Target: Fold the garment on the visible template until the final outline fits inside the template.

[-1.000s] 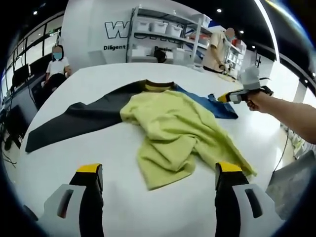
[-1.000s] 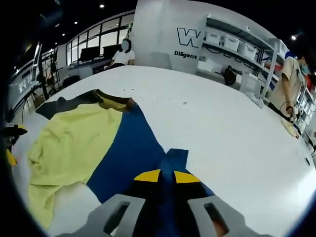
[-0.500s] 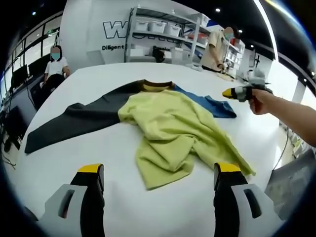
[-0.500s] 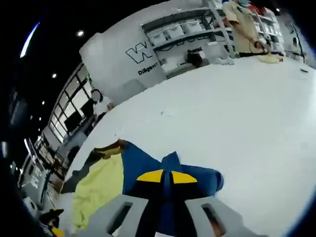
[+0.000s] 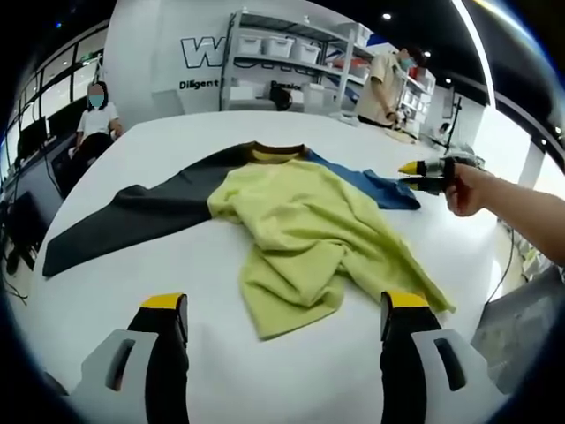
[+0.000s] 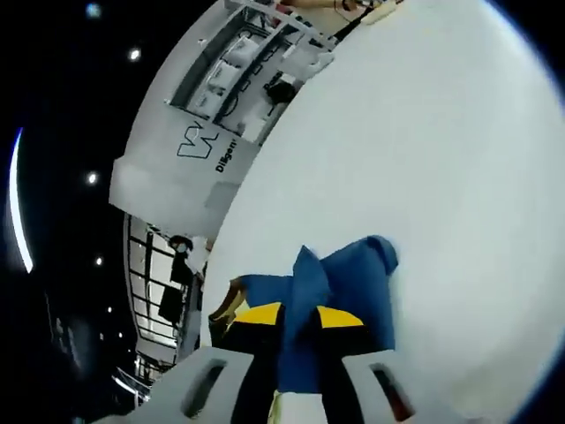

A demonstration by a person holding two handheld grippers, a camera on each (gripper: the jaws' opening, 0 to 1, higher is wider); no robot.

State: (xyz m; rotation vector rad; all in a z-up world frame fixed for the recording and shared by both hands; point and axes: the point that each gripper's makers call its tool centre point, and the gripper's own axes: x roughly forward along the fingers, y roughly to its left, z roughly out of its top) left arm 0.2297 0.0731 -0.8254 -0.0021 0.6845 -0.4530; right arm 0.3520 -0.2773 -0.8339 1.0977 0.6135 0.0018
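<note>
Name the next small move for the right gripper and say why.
Probably carry the blue sleeve inward over the yellow-green body. The right gripper has its jaws shut on the sleeve end, lifted off the white table, while the left gripper waits open.

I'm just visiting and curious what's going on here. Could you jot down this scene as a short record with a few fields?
surface: white table
garment: yellow body, dark sleeve, blue sleeve
garment state: rumpled, not yet folded neatly
left gripper: open, above the table short of the garment
right gripper: shut on the blue sleeve, its view rolled over
background: shelves with bins, people standing and seated
</note>
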